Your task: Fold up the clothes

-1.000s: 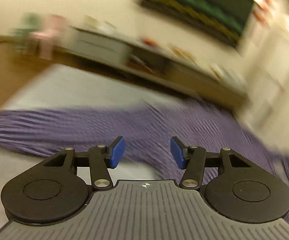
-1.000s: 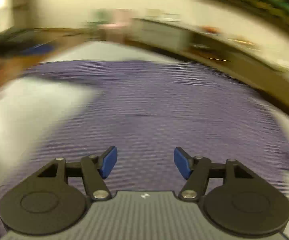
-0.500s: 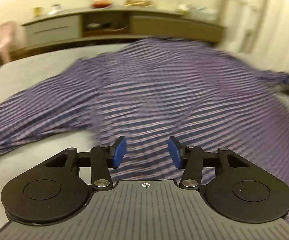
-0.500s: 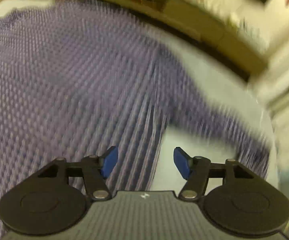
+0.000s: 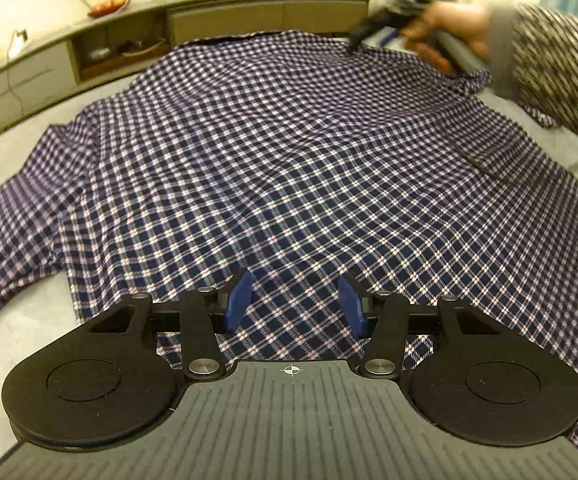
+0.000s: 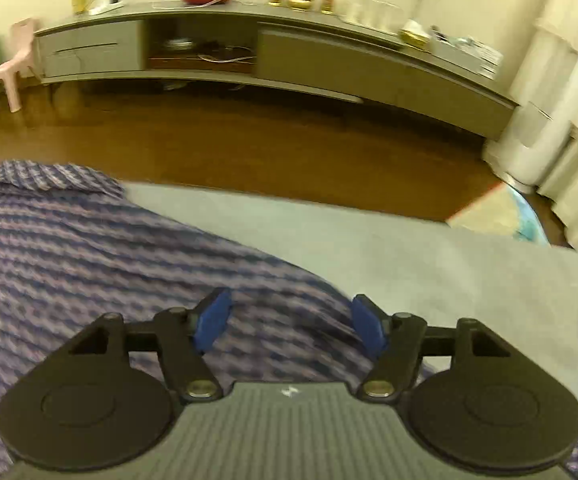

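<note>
A blue, white and pink checked shirt (image 5: 289, 152) lies spread flat on a grey bed (image 5: 17, 344), one sleeve running off to the left. My left gripper (image 5: 295, 300) is open and empty, low over the shirt's near hem. My right gripper (image 6: 289, 320) is open and empty over the shirt's far right part (image 6: 89, 264), near its edge; the view is blurred. In the left wrist view the right gripper and the hand holding it (image 5: 429, 28) show blurred at the shirt's far right corner.
A long low grey cabinet (image 6: 329, 64) with small items on top stands beyond a wooden floor (image 6: 249, 152). A pink plastic chair (image 6: 9, 68) is at the far left. A patterned cushion (image 5: 561, 68) lies at the bed's right side. White curtains (image 6: 561, 120) hang right.
Both grippers swung fast across the shirt and stayed open. The left view has steadied over the near hem. The right gripper has moved to the shirt's far right edge, facing the cabinet.
</note>
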